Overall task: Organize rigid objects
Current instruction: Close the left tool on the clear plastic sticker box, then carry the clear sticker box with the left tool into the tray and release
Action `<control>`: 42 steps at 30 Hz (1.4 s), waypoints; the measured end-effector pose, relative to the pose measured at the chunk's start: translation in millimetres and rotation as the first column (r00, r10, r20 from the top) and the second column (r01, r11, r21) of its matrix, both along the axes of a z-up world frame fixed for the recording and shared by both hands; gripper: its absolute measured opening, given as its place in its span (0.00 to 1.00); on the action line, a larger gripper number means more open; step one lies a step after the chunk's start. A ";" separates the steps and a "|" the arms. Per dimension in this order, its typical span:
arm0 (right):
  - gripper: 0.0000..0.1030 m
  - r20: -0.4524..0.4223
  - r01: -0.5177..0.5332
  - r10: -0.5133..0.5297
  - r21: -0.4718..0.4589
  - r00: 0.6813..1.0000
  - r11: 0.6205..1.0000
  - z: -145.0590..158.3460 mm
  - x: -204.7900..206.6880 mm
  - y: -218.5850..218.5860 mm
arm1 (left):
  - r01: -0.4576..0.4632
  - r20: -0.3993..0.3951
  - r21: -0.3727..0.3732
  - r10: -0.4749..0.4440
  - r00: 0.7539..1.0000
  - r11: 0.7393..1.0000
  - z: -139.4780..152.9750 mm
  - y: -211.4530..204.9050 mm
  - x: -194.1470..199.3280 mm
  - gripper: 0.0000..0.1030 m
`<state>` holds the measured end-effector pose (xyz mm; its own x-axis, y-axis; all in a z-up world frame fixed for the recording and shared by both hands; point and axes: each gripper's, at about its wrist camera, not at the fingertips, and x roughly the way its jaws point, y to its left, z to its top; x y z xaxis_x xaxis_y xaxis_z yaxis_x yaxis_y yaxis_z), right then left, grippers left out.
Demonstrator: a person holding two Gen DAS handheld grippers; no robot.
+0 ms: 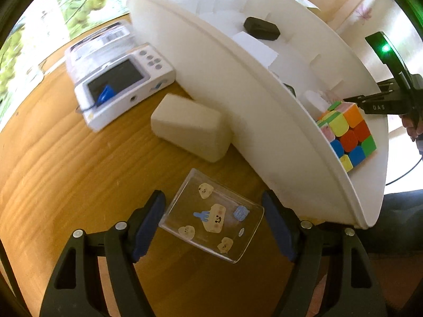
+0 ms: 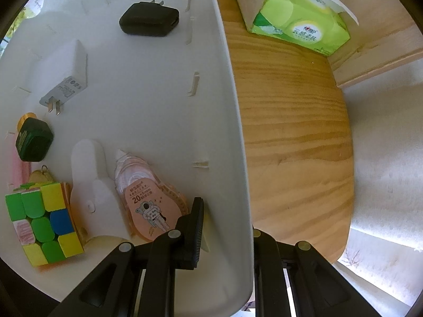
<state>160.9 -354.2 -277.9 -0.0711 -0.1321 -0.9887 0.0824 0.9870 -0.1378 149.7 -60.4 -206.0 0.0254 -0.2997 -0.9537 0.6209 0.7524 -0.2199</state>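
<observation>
left gripper [image 1: 212, 222] is pointing down at the wooden table [image 1: 66, 171] with its jaws spread wide on either side of a clear plastic case [image 1: 211, 215] with little cartoon stickers. the case lies flat on the table between the blue pads [image 1: 149, 224]. the left pad looks right at its edge, the right one shows a gap, so nothing is pinching it as far as i can see. its long axis runs diagonally, upper left to lower right in that view, and it sits just beside the white bin [image 1: 264, 111].

right gripper [image 2: 227, 232] is clamped narrow on the bin's side wall [image 2: 232, 132], one finger [image 2: 194, 232] inside and the other outside, mostly hidden behind the rim.

beyond the case there's a cream foam block [image 1: 190, 129] touching the bin, and a white handheld device [image 1: 124, 84] on a clear box further back, a bit blurred.

only the right wrist view shows the bin contents properly: rubik's cube [image 2: 42, 222], pink correction tape [image 2: 148, 206], white charger [image 2: 66, 76], black charger [image 2: 149, 19], dark green bottle [image 2: 33, 140], plus a green tissue pack [image 2: 296, 18] outside. the left wrist view just catches the cube [image 1: 346, 134] and black charger [image 1: 261, 28]. something pink and brass behind the cube is too cut off to identify.
</observation>
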 end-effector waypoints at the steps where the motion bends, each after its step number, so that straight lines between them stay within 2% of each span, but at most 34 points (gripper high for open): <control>1: 0.16 0.000 -0.006 0.006 0.000 1.000 1.000 0.1 -0.2 0.9 | -0.015 0.000 0.001 0.015 1.000 1.000 0.5 2.1 -1.5 0.75; 15: 0.16 0.005 -0.070 0.070 0.020 0.998 0.997 3.7 0.0 12.2 | -0.198 0.045 0.011 0.197 0.979 0.980 25.5 32.4 -30.7 0.75; 29: 0.16 0.022 -0.146 0.144 0.097 0.989 0.985 8.4 0.9 2.5 | -0.336 0.109 -0.007 0.335 0.936 0.942 70.4 19.6 -56.1 0.75; 42: 0.13 0.046 -0.221 0.216 0.165 0.975 0.961 9.8 -4.6 -11.6 | -0.370 0.182 -0.068 0.376 0.909 0.927 108.8 -25.2 -50.2 0.75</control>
